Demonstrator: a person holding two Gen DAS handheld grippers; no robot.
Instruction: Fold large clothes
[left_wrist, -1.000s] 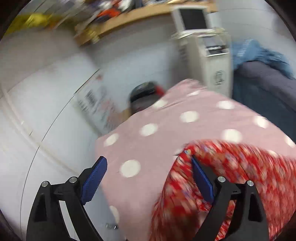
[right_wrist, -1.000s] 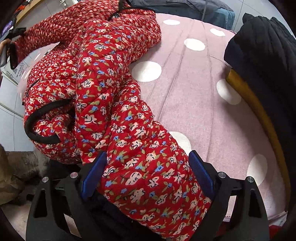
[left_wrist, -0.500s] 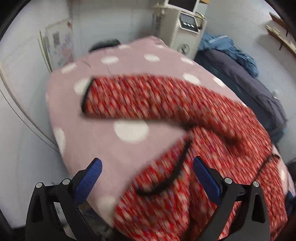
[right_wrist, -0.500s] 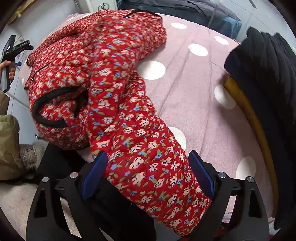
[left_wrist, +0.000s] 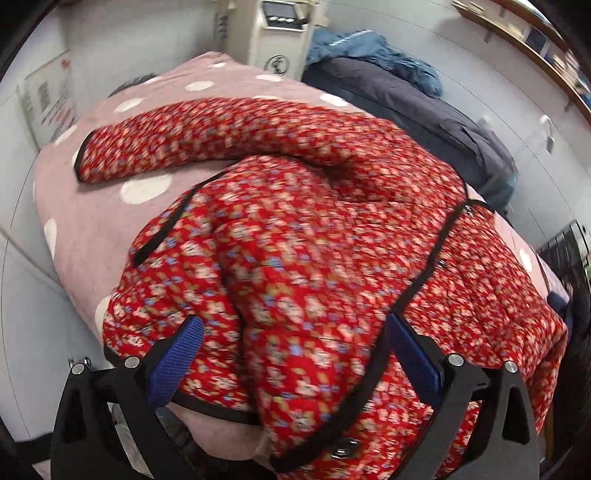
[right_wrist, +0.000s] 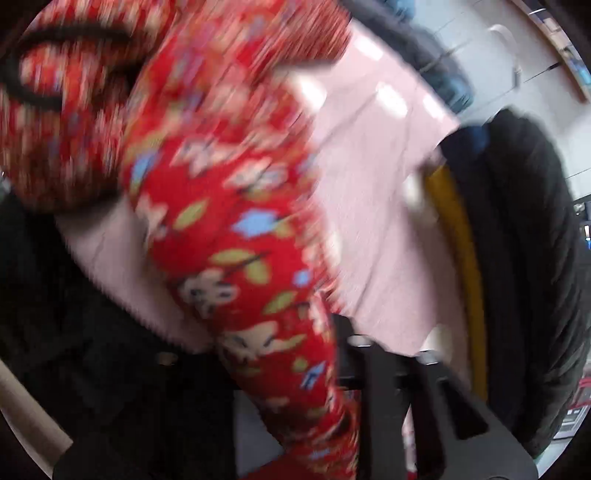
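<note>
Left wrist | left tool (left_wrist: 291, 354) agape over jacket (left_wrist: 314, 240) | polka-dot cover (left_wrist: 85, 221) | right tool unclear

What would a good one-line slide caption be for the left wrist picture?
Open left gripper poised over a red floral quilted jacket spread on a pink polka-dot cover.

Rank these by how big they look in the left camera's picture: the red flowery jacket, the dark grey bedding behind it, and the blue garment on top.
1. Red flowery jacket, though nearness inflates it.
2. Dark grey bedding.
3. Blue garment, farthest away.
</note>
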